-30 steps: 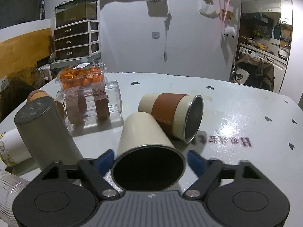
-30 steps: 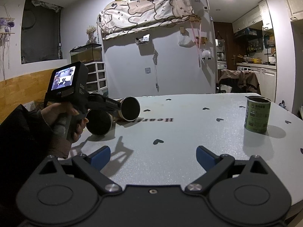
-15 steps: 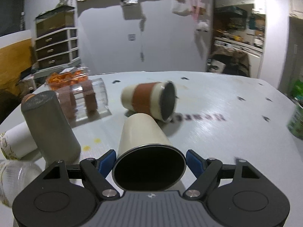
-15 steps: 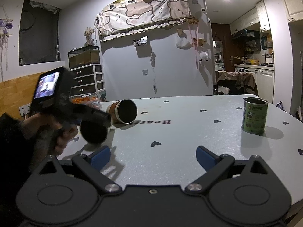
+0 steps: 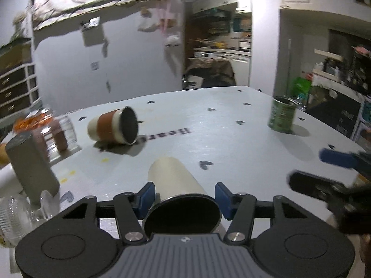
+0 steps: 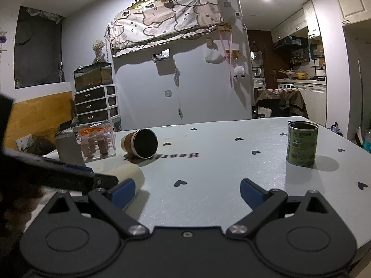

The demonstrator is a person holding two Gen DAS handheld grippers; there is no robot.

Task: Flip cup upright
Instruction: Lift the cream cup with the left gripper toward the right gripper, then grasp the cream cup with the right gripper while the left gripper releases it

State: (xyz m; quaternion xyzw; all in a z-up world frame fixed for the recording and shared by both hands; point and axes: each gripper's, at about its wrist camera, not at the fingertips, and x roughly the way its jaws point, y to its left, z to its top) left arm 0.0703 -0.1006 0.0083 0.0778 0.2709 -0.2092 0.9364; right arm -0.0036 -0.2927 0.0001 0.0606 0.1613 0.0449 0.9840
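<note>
My left gripper [image 5: 184, 199] is shut on a cream cup [image 5: 176, 176], which is held on its side with its dark open mouth toward the camera and its base pointing away over the table. In the right wrist view the cup's cream body [image 6: 129, 173] shows just beyond my left gripper's black arm. My right gripper [image 6: 187, 191] is open and empty above the table's near edge. A second cup with a brown sleeve [image 5: 113, 126] lies on its side farther back; it also shows in the right wrist view [image 6: 140, 142].
A green tin can [image 6: 301, 147] stands at the right of the white table [image 6: 220, 162]. At the left are a grey cylinder [image 5: 30, 164], a clear box with brown rolls [image 5: 58, 134], an orange-filled container [image 6: 95, 131] and clear plastic items [image 5: 14, 217].
My left gripper has carried the cream cup away from the lying cups, back and to the right, and the view has swung right. My right gripper stays put and open.
</note>
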